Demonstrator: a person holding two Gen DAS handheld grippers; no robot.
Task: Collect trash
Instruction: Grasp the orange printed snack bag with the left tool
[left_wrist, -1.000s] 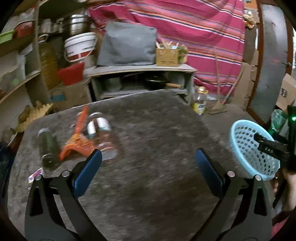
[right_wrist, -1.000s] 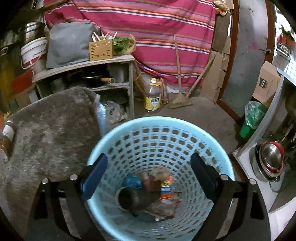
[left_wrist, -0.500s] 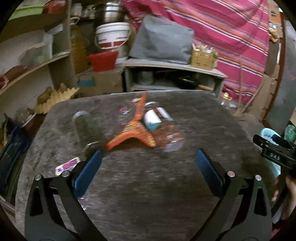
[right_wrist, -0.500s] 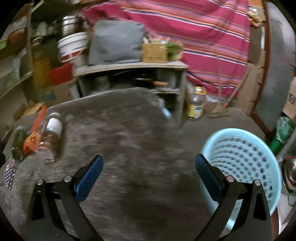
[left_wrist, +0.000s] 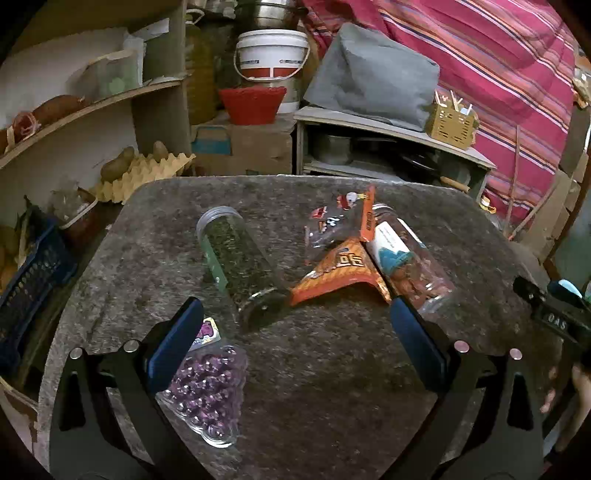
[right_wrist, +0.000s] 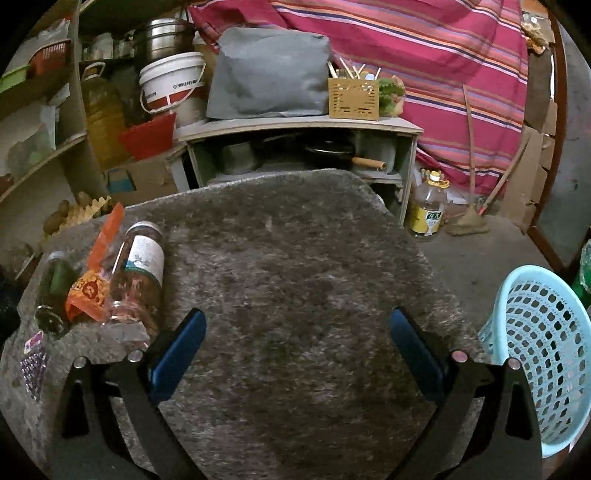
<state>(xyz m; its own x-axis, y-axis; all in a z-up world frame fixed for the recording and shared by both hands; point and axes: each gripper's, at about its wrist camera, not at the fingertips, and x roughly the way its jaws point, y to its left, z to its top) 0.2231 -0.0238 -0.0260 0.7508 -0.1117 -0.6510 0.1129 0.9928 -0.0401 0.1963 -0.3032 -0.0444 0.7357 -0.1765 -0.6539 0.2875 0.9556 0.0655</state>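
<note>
On the grey furry table (left_wrist: 332, 387) lie a green-filled jar (left_wrist: 236, 258), an orange snack wrapper (left_wrist: 340, 269), a clear jar with a white label (left_wrist: 406, 258), a purple blister tray (left_wrist: 207, 391) and a small sticker (left_wrist: 205, 334). My left gripper (left_wrist: 295, 328) is open and empty, just short of the green jar and the wrapper. My right gripper (right_wrist: 295, 332) is open and empty over the bare middle of the table (right_wrist: 295, 277); the labelled jar (right_wrist: 140, 273), wrapper (right_wrist: 88, 291) and green jar (right_wrist: 53, 288) lie to its left. The light blue trash basket (right_wrist: 543, 350) stands at the right.
Shelves (left_wrist: 74, 118) with jars, potatoes and an egg tray stand at the left. A low grey shelf unit (right_wrist: 295, 147) with pots stands behind the table. An oil bottle (right_wrist: 428, 210) and a broom (right_wrist: 472, 214) are on the floor. The right gripper's tool (left_wrist: 554, 317) shows at the right edge.
My left gripper has swung left and closer to the jars and wrapper; the blister tray has come into view. My right gripper has moved from above the basket to over the table.
</note>
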